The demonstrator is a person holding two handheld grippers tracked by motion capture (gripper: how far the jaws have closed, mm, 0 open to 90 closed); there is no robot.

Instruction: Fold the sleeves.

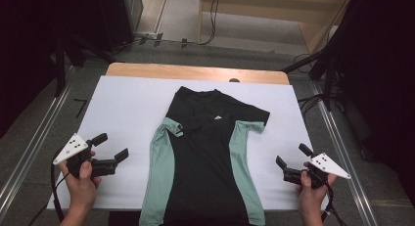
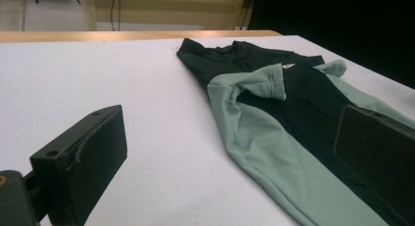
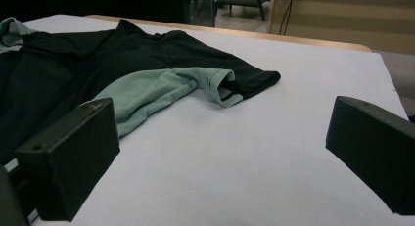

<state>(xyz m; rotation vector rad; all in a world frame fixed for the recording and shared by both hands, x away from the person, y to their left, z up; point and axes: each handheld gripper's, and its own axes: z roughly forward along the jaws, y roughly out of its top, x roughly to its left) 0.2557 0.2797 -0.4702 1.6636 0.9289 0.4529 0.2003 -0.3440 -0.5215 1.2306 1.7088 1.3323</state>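
1. Evidently the folding of the shirt (image 1: 205, 157) has barely begun: it lies face up and lengthwise in the middle of the white cover on the table (image 1: 122, 108), collar at the far end, hem hanging over the near edge.
2. Left sleeve (image 1: 172, 127): in the high view this green sleeve is already turned inward onto the black chest. The left gripper view shows it as a small flap (image 2: 266, 81) resting on the body.
3. Right sleeve (image 1: 254, 119): it lies spread outward on the cover, unfolded. The right gripper view shows its open cuff (image 3: 222, 91) pointing away from the body.
4. Judged remaining: bring in the right sleeve, fold the green side panels, then double the body from hem toward collar.
5. Left gripper (image 1: 111, 147): held in the person's left hand (image 1: 80, 179) over bare cover, well apart from the shirt's left edge. Its jaws stand wide apart and hold nothing; they point toward the shirt.
6. Right gripper (image 1: 292, 156): held in the right hand (image 1: 311, 187) near the table's right side, just beside the green right panel without touching it. Its jaws are likewise spread and empty, pointing up the table toward the spread sleeve.
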